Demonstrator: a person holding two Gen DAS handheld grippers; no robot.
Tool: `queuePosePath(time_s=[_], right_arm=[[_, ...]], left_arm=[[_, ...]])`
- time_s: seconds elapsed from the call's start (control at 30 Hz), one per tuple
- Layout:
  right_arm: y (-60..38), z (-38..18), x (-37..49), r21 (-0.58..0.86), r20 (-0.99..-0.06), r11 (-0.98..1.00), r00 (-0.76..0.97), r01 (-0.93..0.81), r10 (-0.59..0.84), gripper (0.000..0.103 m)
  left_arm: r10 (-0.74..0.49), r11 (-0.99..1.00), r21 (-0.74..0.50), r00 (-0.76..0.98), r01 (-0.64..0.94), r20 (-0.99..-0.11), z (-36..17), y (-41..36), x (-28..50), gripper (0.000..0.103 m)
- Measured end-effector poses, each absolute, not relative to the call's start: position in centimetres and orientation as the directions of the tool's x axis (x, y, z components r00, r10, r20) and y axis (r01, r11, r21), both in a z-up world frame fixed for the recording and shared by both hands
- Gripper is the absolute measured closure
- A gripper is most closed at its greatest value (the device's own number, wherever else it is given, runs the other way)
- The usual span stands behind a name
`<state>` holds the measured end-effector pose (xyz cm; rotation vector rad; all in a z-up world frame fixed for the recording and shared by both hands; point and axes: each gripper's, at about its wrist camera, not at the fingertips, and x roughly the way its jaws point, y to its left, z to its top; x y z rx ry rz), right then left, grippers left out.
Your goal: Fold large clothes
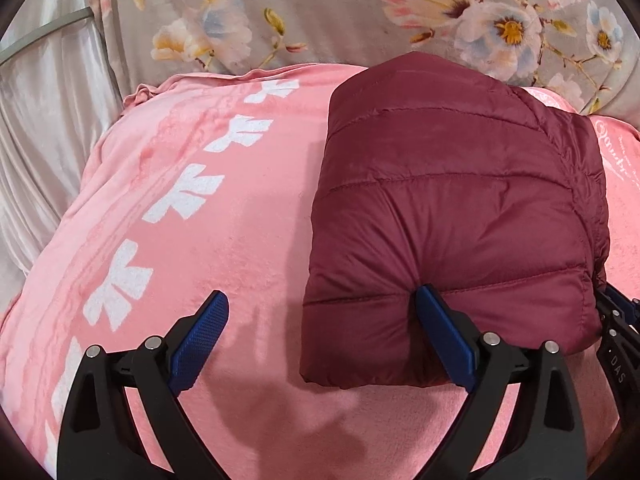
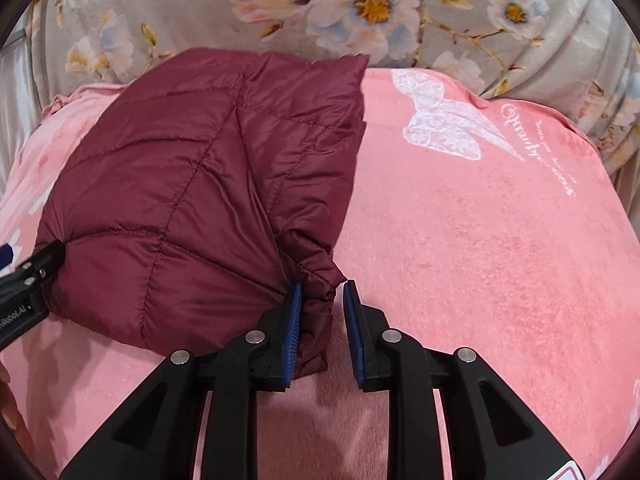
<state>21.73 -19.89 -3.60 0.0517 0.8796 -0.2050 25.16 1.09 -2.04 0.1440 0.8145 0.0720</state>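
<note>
A maroon quilted jacket (image 1: 460, 208) lies folded into a thick block on a pink blanket (image 1: 208, 240). My left gripper (image 1: 322, 294) is open wide at its near edge. Its right finger (image 1: 440, 328) pushes into the jacket's near edge, and its left finger (image 1: 200, 340) hangs over bare blanket. In the right wrist view the jacket (image 2: 192, 184) fills the left half. My right gripper (image 2: 324, 284) has its jaws narrow around the jacket's near right corner. The left pad (image 2: 292, 328) touches the fabric, and a strip of blanket shows beside the right pad (image 2: 354, 328).
The pink blanket (image 2: 480, 260) has white prints and covers a bed. Behind it lies grey bedding with large flowers (image 2: 360, 8). A silvery satin cloth (image 1: 48, 128) is at the far left. Right of the jacket the blanket lies flat.
</note>
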Motion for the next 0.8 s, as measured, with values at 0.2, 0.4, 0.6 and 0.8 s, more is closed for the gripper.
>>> queuePosePath(time_s=[0.2,0.4,0.6,0.8], right_arm=[[-19.2,-2.1,16.3,0.025,-0.714,0.975,0.686,0.221,-0.137,0.058],[-17.7,-2.7,12.7,0.018,-0.717,0.978,0.685,0.206,-0.131,0.055],[-16.5,-2.7,10.3,-0.002,-0.707,0.982,0.694,0.187,-0.133,0.048],[-16.5,-2.6,8.8,0.003,-0.696,0.978,0.702,0.209,-0.148,0.040]], left_arm=[[0.059,0.998,0.069,0.701,-0.015,-0.711,-2.2,2.1,23.0,0.008],[0.021,1.000,0.017,0.698,-0.012,-0.715,-3.5,2.3,19.2,0.007],[0.044,0.996,0.086,0.746,0.018,-0.664,-3.3,0.6,15.6,0.006],[0.061,0.997,0.078,0.748,-0.012,-0.660,-3.4,0.8,13.3,0.006]])
